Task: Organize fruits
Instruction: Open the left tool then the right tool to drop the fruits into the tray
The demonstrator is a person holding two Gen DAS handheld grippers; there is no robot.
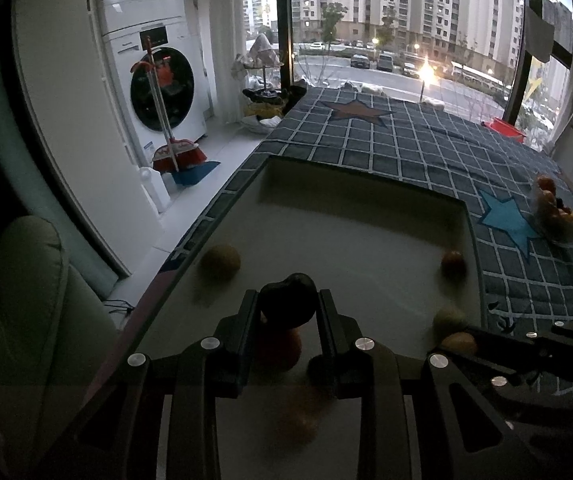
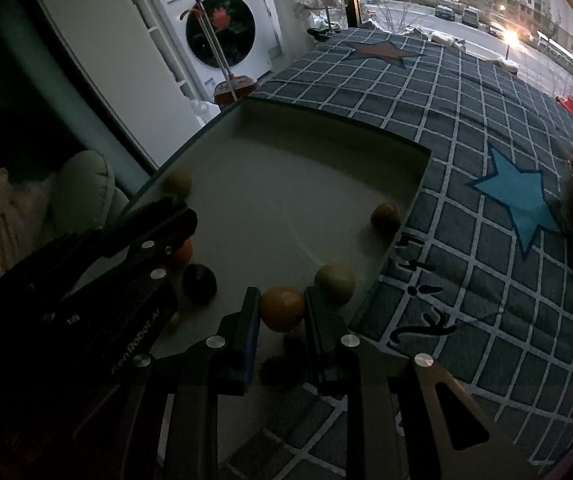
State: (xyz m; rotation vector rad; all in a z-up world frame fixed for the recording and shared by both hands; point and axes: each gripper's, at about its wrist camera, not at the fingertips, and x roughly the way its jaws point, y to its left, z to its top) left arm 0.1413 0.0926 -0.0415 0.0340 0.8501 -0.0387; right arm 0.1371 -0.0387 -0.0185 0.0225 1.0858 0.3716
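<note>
Left gripper point(image 1: 288, 300), lower centre of the left wrist frame, we see clamped on a dark plum point(image 1: 288, 299) above the white tray point(image 1: 350, 240), with an orange fruit point(image 1: 282, 346) blurred just under it. Right gripper point(image 2: 282, 306), lower centre of the right wrist frame, we see pinching an orange point(image 2: 282, 308) at the tray's near right edge, a pale green fruit point(image 2: 335, 282) just beside it to the right. Loose in the tray we note a yellow-green fruit point(image 1: 220, 262) at mid left and a reddish fruit point(image 1: 453, 264) against the right wall; a clear bag of fruit point(image 1: 558, 212) sits on the checked cloth point(image 1: 406, 140) at the right edge.
</note>
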